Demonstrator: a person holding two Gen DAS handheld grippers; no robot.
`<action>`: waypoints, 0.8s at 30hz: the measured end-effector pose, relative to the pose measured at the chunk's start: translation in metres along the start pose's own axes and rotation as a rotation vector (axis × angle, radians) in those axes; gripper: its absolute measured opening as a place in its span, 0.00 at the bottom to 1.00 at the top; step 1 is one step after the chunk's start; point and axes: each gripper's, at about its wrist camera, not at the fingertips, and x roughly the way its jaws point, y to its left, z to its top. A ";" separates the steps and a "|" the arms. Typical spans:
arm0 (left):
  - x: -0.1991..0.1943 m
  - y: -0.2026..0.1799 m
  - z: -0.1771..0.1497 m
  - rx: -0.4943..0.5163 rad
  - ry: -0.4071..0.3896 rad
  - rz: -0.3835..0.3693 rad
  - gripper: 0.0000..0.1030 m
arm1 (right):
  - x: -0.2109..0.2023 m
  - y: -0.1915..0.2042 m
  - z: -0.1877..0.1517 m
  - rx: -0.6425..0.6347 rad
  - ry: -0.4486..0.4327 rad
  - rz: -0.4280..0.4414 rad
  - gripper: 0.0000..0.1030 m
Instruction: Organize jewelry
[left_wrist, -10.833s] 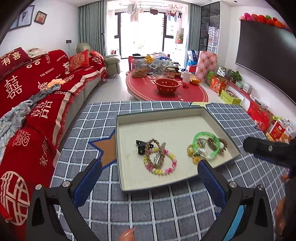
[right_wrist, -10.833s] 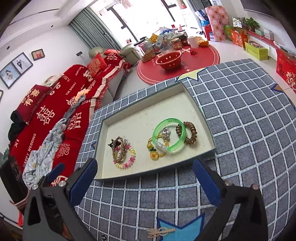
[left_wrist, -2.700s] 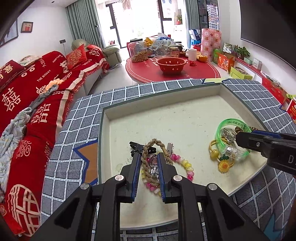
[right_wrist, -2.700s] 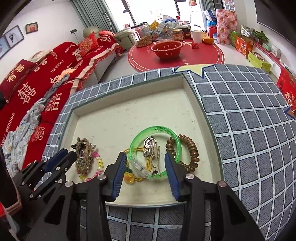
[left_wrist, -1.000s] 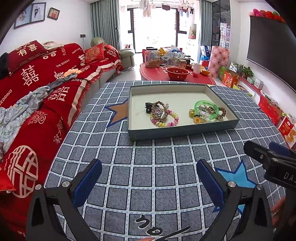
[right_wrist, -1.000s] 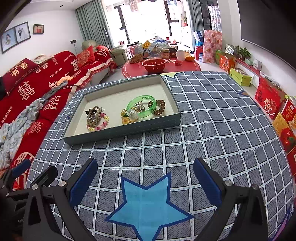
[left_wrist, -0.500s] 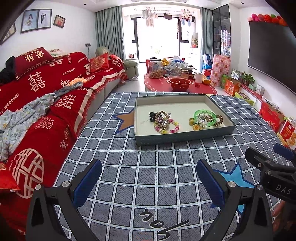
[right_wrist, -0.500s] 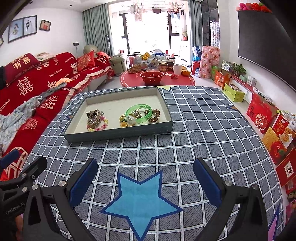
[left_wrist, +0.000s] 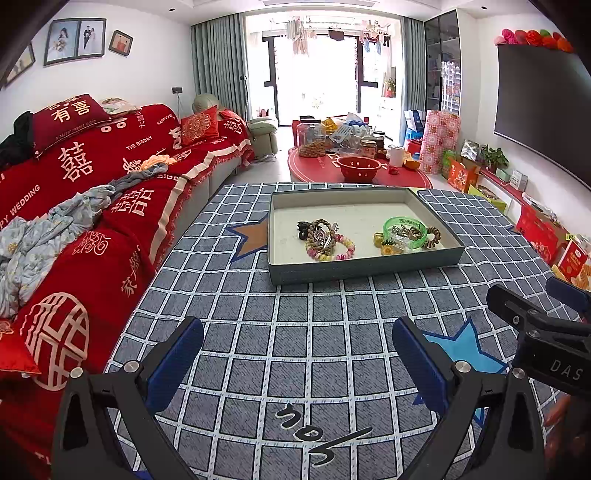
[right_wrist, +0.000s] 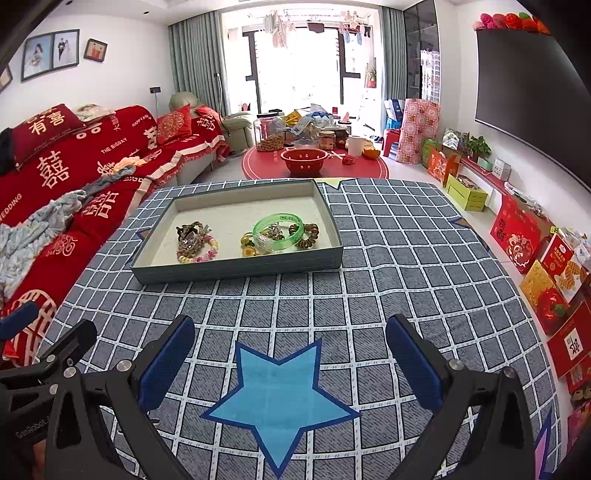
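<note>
Two black blue-padded tongs, left gripper and right gripper, hung released and empty, well short of the shallow grey tray. In it lay the translucent green bangle: probably light, rigid, slick, best pinched across its rim.

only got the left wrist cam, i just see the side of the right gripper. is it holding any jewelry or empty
Observer: Empty. In the right wrist view the right gripper has its fingers spread wide with nothing between them.
Operator: ok whats it over, tray or cloth
Observer: Cloth. It sits short of the tray, above a light blue star printed on the tablecloth. The whole star shows in that view, while yours cuts it off behind the gripper.
</note>
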 end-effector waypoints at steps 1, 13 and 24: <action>0.000 0.000 0.000 0.000 -0.002 0.001 1.00 | 0.000 0.001 0.000 -0.001 -0.001 0.002 1.00; -0.003 0.001 -0.002 -0.003 0.003 -0.002 1.00 | -0.001 0.003 0.000 -0.002 -0.003 0.006 1.00; -0.003 0.001 -0.003 -0.006 0.004 -0.002 1.00 | -0.001 0.002 0.000 -0.003 -0.002 0.008 1.00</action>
